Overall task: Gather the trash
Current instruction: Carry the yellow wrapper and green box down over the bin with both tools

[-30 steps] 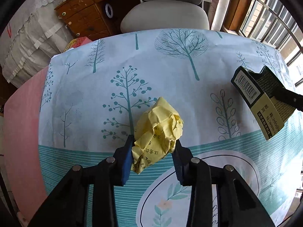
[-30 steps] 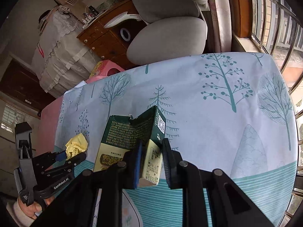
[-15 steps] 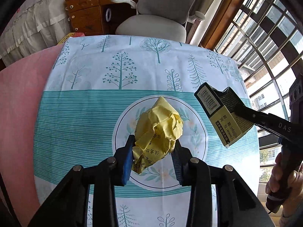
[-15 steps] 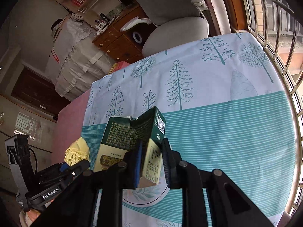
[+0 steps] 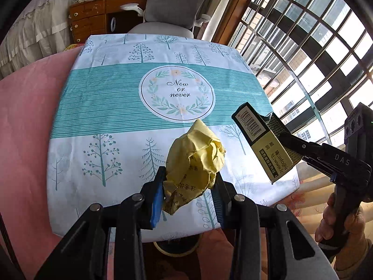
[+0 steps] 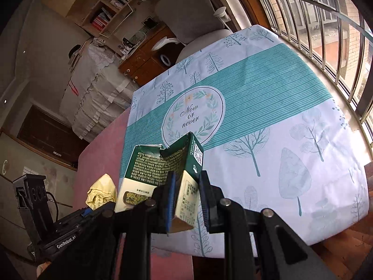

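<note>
Both tongs carry trash lifted clear of the bench point(image 5: 77, 116): the left tongs point(image 5: 190, 194) pinch a crumpled yellow paper ball point(image 5: 194, 161), and the right tongs point(image 6: 185, 196) clamp a torn green-and-cream carton point(image 6: 160, 170), just right of the ball. What looks like a bin rim point(image 5: 176, 248) shows directly below the ball, under the bench's near edge. To do the drop well, I would centre each piece over that rim before easing the grip, one at a time, since the light paper may drift. A tree-print cloth with a "Now or never" medallion point(image 5: 177, 93) covers the bench; beyond it stand a grey chair point(image 5: 172, 2), a wooden dresser point(image 5: 91, 16) and barred windows point(image 5: 314, 35).
</note>
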`<state>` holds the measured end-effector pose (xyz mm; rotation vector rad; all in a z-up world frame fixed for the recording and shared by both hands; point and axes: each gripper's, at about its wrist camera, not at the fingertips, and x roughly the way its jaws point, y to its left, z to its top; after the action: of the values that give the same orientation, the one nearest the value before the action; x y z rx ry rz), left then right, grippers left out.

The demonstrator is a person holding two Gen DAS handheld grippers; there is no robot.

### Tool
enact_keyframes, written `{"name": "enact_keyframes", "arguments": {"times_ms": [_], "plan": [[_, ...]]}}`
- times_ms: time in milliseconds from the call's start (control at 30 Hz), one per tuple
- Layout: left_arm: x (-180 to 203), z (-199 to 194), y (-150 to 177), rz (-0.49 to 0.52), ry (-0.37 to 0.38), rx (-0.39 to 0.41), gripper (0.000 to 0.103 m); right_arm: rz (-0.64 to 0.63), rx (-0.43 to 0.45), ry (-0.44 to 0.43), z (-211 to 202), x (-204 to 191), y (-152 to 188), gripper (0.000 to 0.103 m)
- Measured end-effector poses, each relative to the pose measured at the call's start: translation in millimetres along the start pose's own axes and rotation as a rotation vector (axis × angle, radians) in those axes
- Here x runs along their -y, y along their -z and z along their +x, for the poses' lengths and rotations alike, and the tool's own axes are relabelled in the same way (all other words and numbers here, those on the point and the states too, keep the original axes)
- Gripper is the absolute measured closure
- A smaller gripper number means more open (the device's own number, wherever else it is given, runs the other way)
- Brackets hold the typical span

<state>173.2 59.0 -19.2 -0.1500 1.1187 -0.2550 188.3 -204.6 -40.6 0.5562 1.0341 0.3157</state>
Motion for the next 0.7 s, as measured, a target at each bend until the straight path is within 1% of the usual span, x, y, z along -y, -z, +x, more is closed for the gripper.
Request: {"name": "enact_keyframes", "arguments": {"times_ms": [133,300,433,533,700], "plan": [[3,-24,38,0.026,0.011,0.005,0.068,0.015,0.021,-0.006,-27,-8,49,0.084],[7,-48,79,0.035,0.029,0.003,0.068,0.024,-0.004,0.006,-46,-15,96,0.084],[10,-59,102,0.049,0.032,0.007,0.068,0.034,-0.02,0.015,-54,-15,122,0.084],[12,-60,115,0.051,0.033,0.003,0.068,0.037,-0.03,0.023,-58,-16,136,0.084],[13,-46,141,0.045,0.038,-0.036,0.068,0.031,-0.065,0.048,-56,-12,160,0.084]]}}
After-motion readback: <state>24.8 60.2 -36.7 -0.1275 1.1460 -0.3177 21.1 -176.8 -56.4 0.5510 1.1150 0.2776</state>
